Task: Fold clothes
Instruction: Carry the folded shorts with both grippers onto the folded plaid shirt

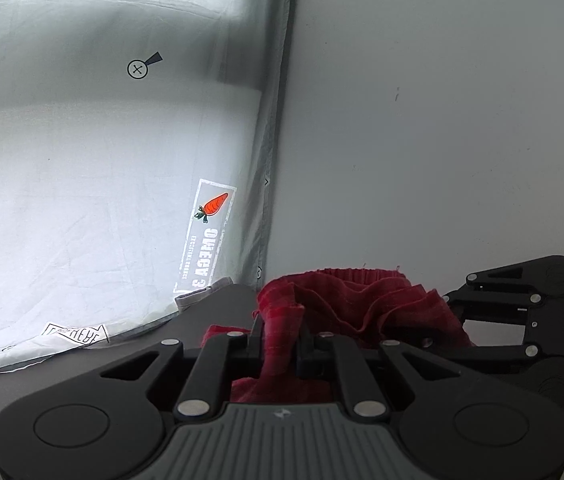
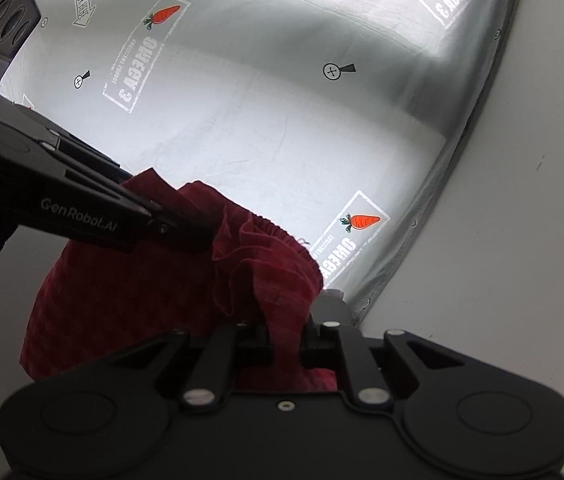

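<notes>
— Printed grey sheet covers the surface; both tools carry a bunched red garment above it.

— Jaws?

— Left gripper and right gripper each pinch red cloth. No fold visible; folding seems barely begun.

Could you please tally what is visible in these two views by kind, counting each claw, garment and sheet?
Claws: 2, the left claw and the right claw, each shut on the cloth.
Red garments: 1, the red garment.
Printed grey sheets: 1, the printed sheet.
Total: 4.
</notes>
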### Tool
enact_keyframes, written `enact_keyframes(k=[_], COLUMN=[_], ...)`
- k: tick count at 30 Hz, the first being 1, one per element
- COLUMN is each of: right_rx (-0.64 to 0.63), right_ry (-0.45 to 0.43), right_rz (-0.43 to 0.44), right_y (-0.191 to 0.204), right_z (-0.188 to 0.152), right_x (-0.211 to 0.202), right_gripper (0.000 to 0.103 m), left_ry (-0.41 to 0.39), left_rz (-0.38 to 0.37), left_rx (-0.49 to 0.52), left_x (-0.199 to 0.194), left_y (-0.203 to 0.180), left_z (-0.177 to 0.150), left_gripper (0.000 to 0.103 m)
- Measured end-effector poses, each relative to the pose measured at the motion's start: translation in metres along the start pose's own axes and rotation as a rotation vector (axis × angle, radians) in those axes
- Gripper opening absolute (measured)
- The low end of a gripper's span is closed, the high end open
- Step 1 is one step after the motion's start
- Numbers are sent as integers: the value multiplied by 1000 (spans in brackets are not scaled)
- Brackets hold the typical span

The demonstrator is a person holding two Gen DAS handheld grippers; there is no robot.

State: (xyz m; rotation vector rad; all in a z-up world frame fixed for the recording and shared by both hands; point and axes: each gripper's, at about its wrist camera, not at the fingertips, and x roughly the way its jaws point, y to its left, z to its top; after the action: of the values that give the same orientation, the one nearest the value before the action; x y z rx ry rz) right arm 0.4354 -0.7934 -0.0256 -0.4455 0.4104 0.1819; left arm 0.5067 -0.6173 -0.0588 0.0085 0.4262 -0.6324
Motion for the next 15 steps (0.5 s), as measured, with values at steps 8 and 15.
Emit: enact_keyframes(k=[8, 15], right_rx=[60, 238], right_ry=[91, 116], right_rz=[-128, -191], right_y=[-44, -46], right_z=[-32, -64], right_x=[126, 155], right_gripper=[41, 52], left_ry=[201, 225], left_rz=[264, 421], left_rx=[32, -49], left_x=[132, 143], left_y=[49, 89], left_z=[-22, -44], left_gripper=[30, 65])
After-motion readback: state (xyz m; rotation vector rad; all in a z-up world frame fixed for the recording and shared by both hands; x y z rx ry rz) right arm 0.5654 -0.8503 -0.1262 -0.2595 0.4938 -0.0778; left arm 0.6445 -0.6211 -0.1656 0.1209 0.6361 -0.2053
